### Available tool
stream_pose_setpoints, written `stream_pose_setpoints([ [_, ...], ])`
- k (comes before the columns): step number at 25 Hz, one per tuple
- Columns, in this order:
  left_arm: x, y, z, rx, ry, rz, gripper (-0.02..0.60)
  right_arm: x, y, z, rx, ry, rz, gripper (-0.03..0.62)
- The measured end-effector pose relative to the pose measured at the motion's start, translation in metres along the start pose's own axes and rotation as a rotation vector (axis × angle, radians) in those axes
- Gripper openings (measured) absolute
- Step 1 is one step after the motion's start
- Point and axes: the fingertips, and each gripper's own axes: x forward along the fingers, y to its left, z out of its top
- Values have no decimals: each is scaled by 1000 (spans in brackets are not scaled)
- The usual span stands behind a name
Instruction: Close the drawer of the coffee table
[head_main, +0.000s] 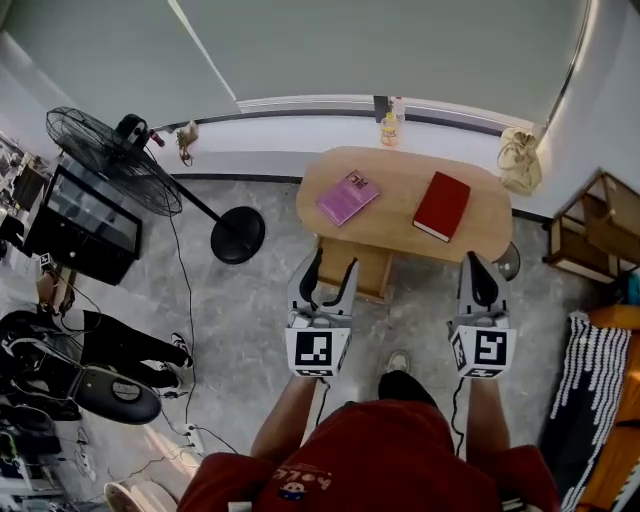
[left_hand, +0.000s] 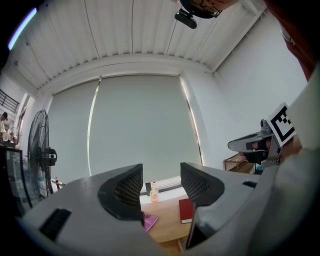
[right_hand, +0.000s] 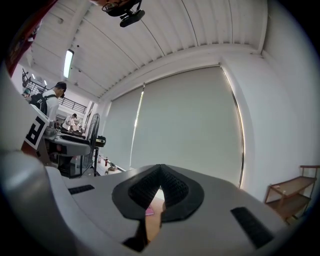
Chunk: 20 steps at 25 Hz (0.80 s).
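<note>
Drawer (head_main: 370, 272) juts from the desk (head_main: 400, 200) just ahead of our spread left claw (head_main: 334, 260); our right claw (head_main: 476, 262), pressed together, sits farther right.

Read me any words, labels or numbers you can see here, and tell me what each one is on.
No text reads clearly.
Pink book: cover print, too small to read.
Bottle: label too small.
Red shirt: chest lettering, too blurred.
Marker cubes: square codes, no words.
Red book: no print visible.
</note>
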Motion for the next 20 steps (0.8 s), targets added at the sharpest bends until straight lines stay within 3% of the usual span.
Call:
stream_pose_setpoints([
  [10,71,-14,-3,6,13,12,238,57,-59,-23,51,5,-11,-5],
  [20,77,15,-10,18,-10,-7,238,80,-38,-27,65,-4,-37,-5],
])
